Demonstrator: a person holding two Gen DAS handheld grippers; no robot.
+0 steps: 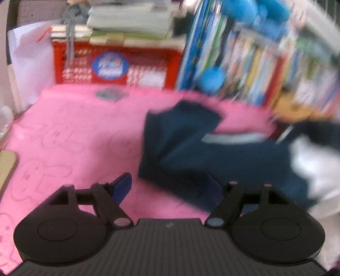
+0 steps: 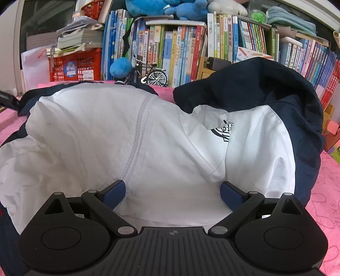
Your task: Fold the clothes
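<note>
Pink sheet (image 2: 327, 186); crumpled navy-white garment (image 2: 148, 138) seemingly lengthwise left-right, before right tongs (image 2: 172, 192).

Navy-and-white garment (image 2: 161, 135) – rumpled, heaped, white side up, on pink cover (image 2: 327, 191)

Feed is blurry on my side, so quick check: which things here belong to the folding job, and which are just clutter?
Job:
navy-and-white garment
pink printed cover it lies on
left gripper, open
right gripper, open over the white fabric

Lying about:
red basket
shelved books
blue plush toys
model bicycle
</note>
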